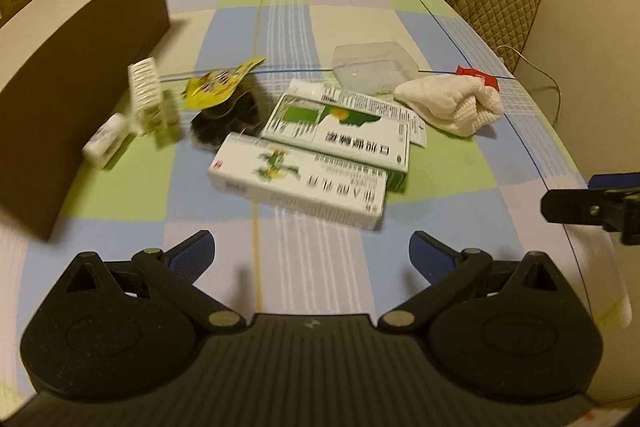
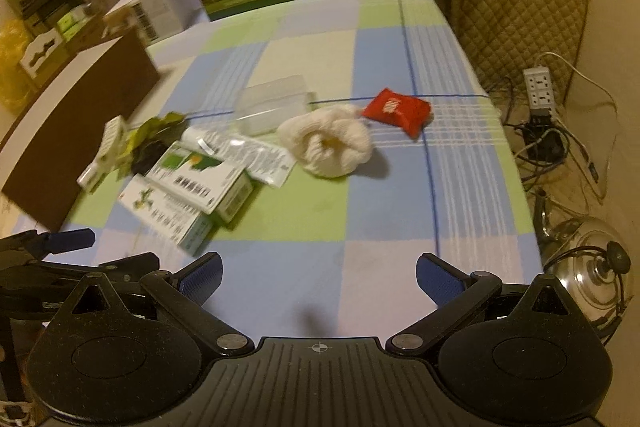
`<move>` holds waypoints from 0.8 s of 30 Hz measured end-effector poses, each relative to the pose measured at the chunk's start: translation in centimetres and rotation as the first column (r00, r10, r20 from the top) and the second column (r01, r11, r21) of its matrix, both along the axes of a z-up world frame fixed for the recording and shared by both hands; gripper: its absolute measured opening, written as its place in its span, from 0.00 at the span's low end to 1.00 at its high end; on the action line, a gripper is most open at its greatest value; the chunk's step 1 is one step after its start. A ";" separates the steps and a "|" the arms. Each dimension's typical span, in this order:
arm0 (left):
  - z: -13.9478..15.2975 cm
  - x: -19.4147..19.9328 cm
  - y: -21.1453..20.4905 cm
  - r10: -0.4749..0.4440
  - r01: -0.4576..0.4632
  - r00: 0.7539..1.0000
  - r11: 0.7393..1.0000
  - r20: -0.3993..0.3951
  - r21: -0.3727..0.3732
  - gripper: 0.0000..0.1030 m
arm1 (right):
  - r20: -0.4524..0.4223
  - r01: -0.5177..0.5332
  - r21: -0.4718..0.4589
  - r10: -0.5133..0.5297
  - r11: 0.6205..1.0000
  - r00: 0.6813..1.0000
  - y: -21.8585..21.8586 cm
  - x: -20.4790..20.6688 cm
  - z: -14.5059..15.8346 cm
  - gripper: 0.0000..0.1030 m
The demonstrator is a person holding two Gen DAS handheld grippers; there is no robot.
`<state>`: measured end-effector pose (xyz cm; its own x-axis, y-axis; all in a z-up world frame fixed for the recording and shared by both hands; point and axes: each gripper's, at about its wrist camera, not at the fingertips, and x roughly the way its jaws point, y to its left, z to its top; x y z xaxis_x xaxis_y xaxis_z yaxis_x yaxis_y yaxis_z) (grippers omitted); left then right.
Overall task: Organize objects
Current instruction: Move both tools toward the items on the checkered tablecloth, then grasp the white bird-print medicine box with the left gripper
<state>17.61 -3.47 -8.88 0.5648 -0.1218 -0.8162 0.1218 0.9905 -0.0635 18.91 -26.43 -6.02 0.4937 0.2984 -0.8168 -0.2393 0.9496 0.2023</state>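
Both jaws gape above checked cloth (image 1: 280, 247)

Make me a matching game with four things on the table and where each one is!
Things:
1. red packet
2. white cloth bundle
3. clear plastic container
4. brown box

Places:
A. left edge of the table
B. beside the red packet, nearer the grippers
C. farthest right of the four
D. behind the tube and the cloth

Pairs: 1-C, 2-B, 3-D, 4-A
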 end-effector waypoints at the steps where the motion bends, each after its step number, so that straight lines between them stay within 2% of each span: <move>1: -0.3 0.5 -0.3 -0.006 0.006 1.000 1.000 -0.001 0.005 0.99 | -0.001 0.009 0.000 -0.009 1.000 1.000 -0.2 0.3 0.0 0.98; 7: -2.0 3.0 -1.8 -0.038 0.038 0.999 0.998 -0.002 0.049 0.99 | -0.024 0.043 -0.007 -0.043 0.999 0.999 -0.7 1.3 -0.5 0.98; 11: -3.1 3.9 -1.4 -0.021 0.022 1.000 0.997 -0.009 0.076 0.99 | -0.043 0.050 -0.011 -0.051 0.999 0.998 -0.6 1.6 -1.0 0.98; 13: -3.2 4.1 -0.6 -0.008 0.009 1.000 0.998 -0.018 0.067 0.99 | -0.051 0.049 -0.010 -0.050 0.999 0.997 -0.4 1.8 -1.2 0.98; 18: -3.3 3.6 2.6 0.073 -0.071 0.997 0.995 -0.029 0.071 0.99 | -0.062 0.040 -0.007 -0.040 0.999 0.997 0.1 2.4 -1.5 0.98; 24: -3.4 2.7 6.9 0.198 -0.192 0.978 0.978 -0.072 0.086 0.99 | -0.067 0.025 -0.004 -0.026 1.000 0.997 0.9 3.2 -1.9 0.98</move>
<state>20.32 3.46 -12.26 0.5043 0.0505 -0.8621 -0.0762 0.9970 0.0138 22.07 -25.58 -7.94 0.4456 0.2839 -0.8490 -0.2010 0.9559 0.2142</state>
